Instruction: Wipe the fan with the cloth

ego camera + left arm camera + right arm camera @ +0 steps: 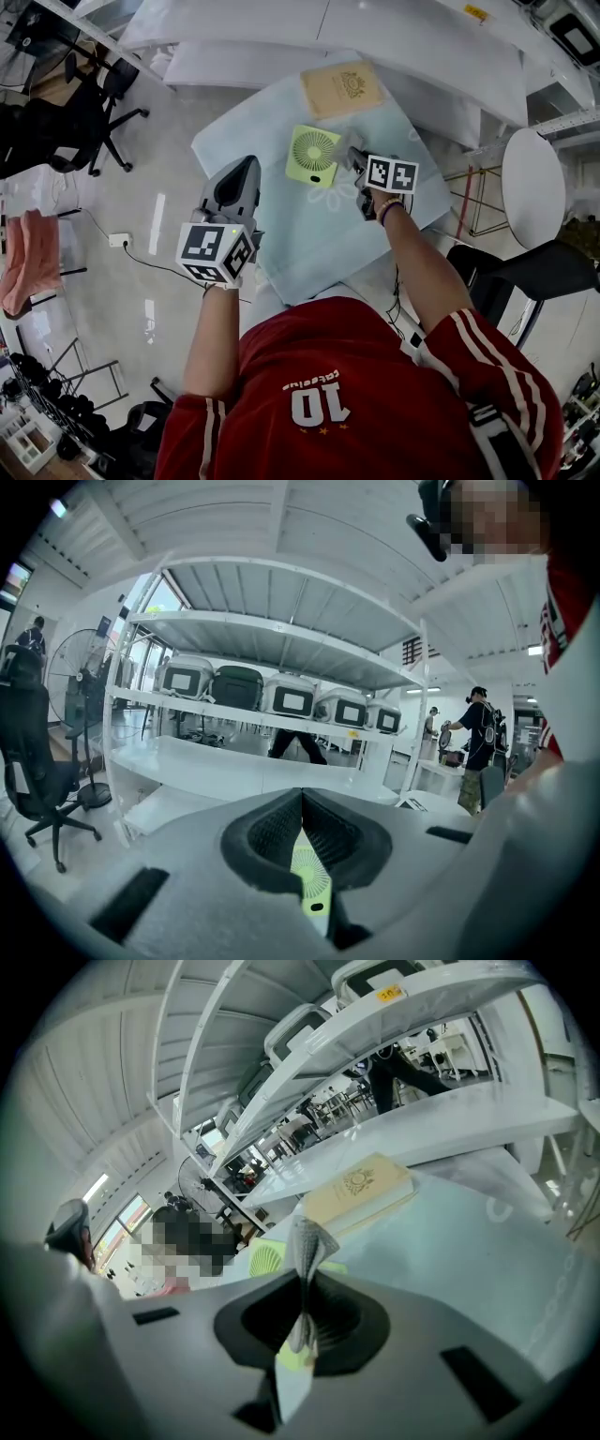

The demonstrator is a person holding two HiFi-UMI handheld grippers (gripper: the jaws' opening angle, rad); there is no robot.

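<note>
While the left tool [242,178] hangs over the near-left edge of the pale blue worktop [309,244], its jaws are pressed together with nothing between them. The left gripper view shows the two pads meeting at the tips, with the fan [310,874] visible only through the gap below them. This tool appears to be kept back as a spare, perhaps to steady the fan should it slide.

Farther in, toward the right edge, the right tool [356,157] is clenched on the cloth [307,1246]. This is a small pale-grey piece pinched at its middle, so that a crumpled free end stands out past the tips to serve as the wiping face. In the head view the cloth [349,143] lies just beside the fan's right edge; whether it touches cannot be told.

At the middle of the worktop the light-green fan [312,155] lies flat on its back. Its round grille faces up, which is the surface most open to a wipe from above. Wiping seems about to start or only just under way.

Beyond it, at the far edge, lies a tan book [342,89], apart from the fan and clear of the tools.
</note>
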